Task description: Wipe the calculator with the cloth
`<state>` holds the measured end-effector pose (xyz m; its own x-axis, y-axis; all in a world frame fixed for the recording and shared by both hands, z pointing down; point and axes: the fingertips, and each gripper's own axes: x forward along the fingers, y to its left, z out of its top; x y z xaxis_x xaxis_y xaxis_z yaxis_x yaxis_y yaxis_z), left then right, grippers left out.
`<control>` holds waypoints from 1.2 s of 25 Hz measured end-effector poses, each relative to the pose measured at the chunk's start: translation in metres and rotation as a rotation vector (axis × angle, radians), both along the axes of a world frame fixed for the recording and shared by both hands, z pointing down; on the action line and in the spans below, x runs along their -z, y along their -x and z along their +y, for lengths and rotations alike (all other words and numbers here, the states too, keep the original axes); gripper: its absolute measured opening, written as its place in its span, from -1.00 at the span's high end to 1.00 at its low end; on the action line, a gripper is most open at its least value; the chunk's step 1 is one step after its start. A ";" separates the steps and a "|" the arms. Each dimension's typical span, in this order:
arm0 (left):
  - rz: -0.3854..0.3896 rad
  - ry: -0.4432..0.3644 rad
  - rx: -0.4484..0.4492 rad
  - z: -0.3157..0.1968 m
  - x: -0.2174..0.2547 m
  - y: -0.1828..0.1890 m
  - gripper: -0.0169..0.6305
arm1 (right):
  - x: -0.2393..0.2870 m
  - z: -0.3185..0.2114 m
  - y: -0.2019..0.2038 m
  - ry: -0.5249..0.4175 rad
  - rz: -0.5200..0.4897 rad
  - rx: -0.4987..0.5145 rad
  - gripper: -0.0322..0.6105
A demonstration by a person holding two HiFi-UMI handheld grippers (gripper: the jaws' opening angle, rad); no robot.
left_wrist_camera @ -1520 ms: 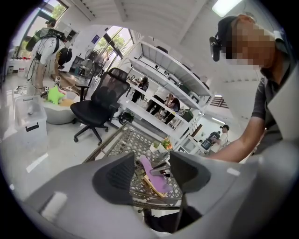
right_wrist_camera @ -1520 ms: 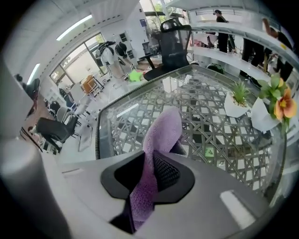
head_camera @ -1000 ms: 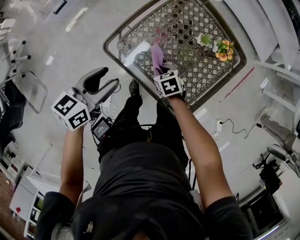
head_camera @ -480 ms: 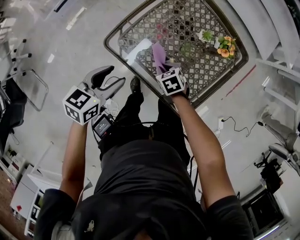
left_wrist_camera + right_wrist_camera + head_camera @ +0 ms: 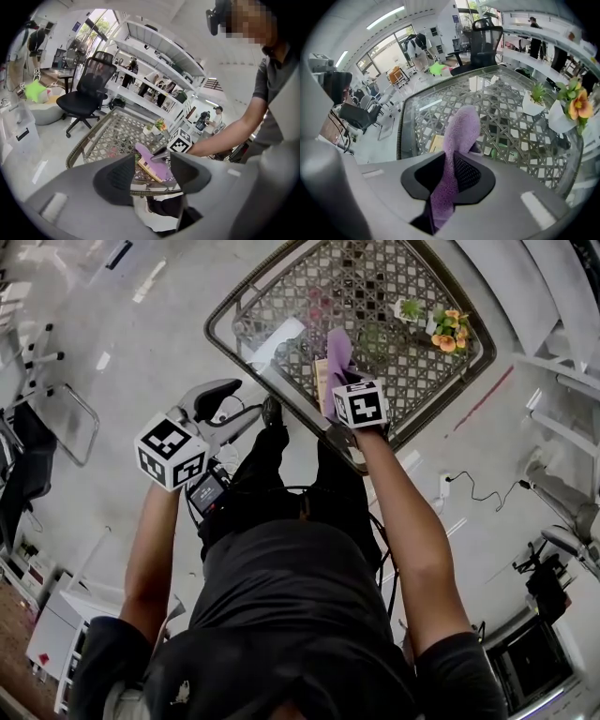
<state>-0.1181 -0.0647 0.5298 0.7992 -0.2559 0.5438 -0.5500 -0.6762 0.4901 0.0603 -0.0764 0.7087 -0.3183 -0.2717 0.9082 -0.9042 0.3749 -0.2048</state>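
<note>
Pinched the soft, limp cloth (image 5: pixel 459 131) in the right gripper's (image 5: pixel 450 168) shut jaws, draped over the calculator (image 5: pixel 146 168) near the bench's (image 5: pixel 217 329) front edge, probably light, rigid and apt to slide on glass, and held the left gripper's (image 5: pixel 152 176) jaws apart and empty, free to steady its sides.

The cloth (image 5: pixel 457 140) is shown in plain lilac purple. The calculator (image 5: pixel 148 165) beneath it is seen as pale yellow-tan. The table (image 5: pixel 375 277) is patterned with a grey-brown woven lattice under glass and edged by a dark rim. The left gripper (image 5: pixel 151 171) and the right gripper (image 5: pixel 450 164) are moulded in light grey with black pads. The marker cubes (image 5: pixel 172 451) are printed with black squares on white. Orange flowers (image 5: pixel 579 105) with green leaves are set in white pots (image 5: pixel 532 105). The office chair (image 5: pixel 91 89) is black.
</note>
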 end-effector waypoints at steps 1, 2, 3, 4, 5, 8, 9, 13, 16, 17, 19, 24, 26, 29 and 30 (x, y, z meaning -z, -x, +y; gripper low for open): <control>0.004 0.000 0.001 -0.002 0.001 -0.001 0.07 | 0.000 0.000 -0.004 0.003 0.008 -0.004 0.73; 0.007 0.001 0.002 -0.003 0.001 -0.003 0.07 | 0.000 0.000 -0.007 0.003 0.014 -0.009 0.73; 0.010 0.003 0.003 -0.003 0.001 -0.004 0.07 | 0.000 0.000 -0.009 0.003 0.022 -0.013 0.73; 0.012 0.004 0.002 -0.003 0.001 -0.006 0.07 | 0.001 0.000 -0.011 0.003 0.030 -0.018 0.73; 0.012 0.006 -0.001 -0.002 0.001 -0.007 0.07 | 0.001 0.000 -0.012 0.004 0.037 -0.024 0.73; 0.009 0.012 -0.016 0.003 -0.001 -0.014 0.07 | 0.002 0.000 -0.015 0.000 0.046 -0.041 0.73; 0.009 0.014 -0.019 0.005 -0.001 -0.015 0.07 | 0.002 0.000 -0.015 -0.002 0.044 -0.047 0.73; 0.000 0.022 -0.024 0.004 -0.004 -0.018 0.07 | 0.001 -0.001 -0.018 0.000 0.034 -0.074 0.73; -0.006 0.028 -0.018 0.002 -0.006 -0.018 0.07 | -0.001 0.000 -0.019 0.012 0.013 -0.106 0.73; -0.004 0.029 -0.016 0.001 -0.006 -0.018 0.07 | -0.001 0.000 -0.019 0.017 0.004 -0.118 0.73; 0.000 0.028 -0.015 0.001 -0.005 -0.018 0.07 | -0.001 0.001 -0.020 0.026 -0.013 -0.144 0.73; 0.000 0.026 -0.012 0.002 -0.004 -0.017 0.07 | 0.000 0.002 -0.015 0.048 -0.051 -0.192 0.73; 0.001 0.025 -0.011 0.001 -0.003 -0.017 0.07 | 0.000 0.002 -0.014 0.049 -0.057 -0.201 0.73; 0.001 0.025 -0.009 0.002 -0.005 -0.015 0.07 | 0.001 0.002 -0.008 0.044 -0.058 -0.195 0.73; 0.001 0.026 -0.009 0.002 -0.005 -0.015 0.07 | 0.002 0.002 -0.005 0.042 -0.059 -0.187 0.73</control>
